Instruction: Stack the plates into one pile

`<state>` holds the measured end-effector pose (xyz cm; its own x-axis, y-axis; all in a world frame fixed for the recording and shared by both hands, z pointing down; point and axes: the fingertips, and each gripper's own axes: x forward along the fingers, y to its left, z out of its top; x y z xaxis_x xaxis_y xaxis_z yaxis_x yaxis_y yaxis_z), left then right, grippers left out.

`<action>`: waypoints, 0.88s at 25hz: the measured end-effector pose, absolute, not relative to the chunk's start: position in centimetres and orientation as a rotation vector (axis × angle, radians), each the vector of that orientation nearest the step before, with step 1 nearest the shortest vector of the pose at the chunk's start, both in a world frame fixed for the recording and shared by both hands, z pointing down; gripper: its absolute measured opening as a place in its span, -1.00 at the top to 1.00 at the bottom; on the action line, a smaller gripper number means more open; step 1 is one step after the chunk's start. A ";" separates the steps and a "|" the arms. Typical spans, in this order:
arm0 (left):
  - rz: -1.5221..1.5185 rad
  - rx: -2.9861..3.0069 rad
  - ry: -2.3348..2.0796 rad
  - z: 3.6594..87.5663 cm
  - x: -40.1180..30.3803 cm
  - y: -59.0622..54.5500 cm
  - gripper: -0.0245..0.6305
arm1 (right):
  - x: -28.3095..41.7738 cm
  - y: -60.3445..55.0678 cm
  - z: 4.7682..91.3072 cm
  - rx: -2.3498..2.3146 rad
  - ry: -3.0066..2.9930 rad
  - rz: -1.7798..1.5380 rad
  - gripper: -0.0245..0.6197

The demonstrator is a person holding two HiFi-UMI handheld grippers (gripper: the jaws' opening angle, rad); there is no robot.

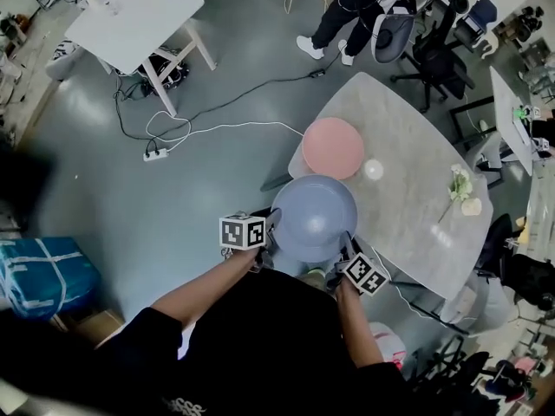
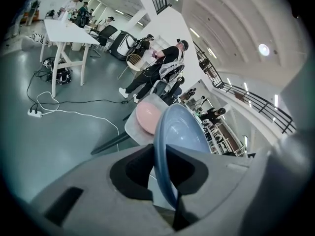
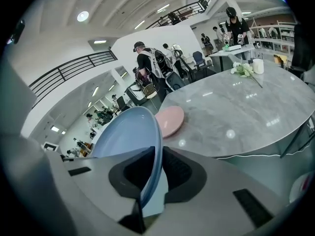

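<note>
The left gripper (image 1: 272, 230) and the right gripper (image 1: 346, 248) each clamped opposite rims of the blue plate (image 1: 314, 217), whose pinched edges were buried between the dark pads in both gripper views, while the person's torso covered the floor beneath. The cubes on the grippers carried black-and-white square markers. The plate hung at the near edge of the grey table (image 1: 408, 206), hiding that edge, just short of the pink plate (image 1: 333, 148) lying flat there, with bare tabletop to the right and open floor crossed by a white cable (image 1: 217, 128) to the left.
</note>
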<state>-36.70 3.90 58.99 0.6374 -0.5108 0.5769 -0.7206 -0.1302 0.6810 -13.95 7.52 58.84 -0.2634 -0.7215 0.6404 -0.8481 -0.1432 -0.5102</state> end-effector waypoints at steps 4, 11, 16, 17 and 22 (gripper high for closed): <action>0.252 1.830 -0.960 58.5 -40.0 0.8 0.73 | -17.4 5.7 58.7 1.872 -1.944 1.397 0.76; 0.231 1.898 -0.898 57.3 -38.2 -5.0 0.73 | -15.9 1.0 57.4 1.998 -1.922 1.391 0.77; 0.262 1.891 -0.875 58.7 -35.8 -7.3 0.72 | -13.6 -1.4 59.2 2.023 -1.892 1.429 0.77; 0.263 1.886 -0.883 59.0 -35.8 -8.1 0.72 | -13.5 -2.4 59.6 2.014 -1.896 1.432 0.77; 0.298 1.866 -0.888 60.8 -36.5 -12.9 0.72 | -14.2 -7.3 61.9 1.963 -1.922 1.473 0.77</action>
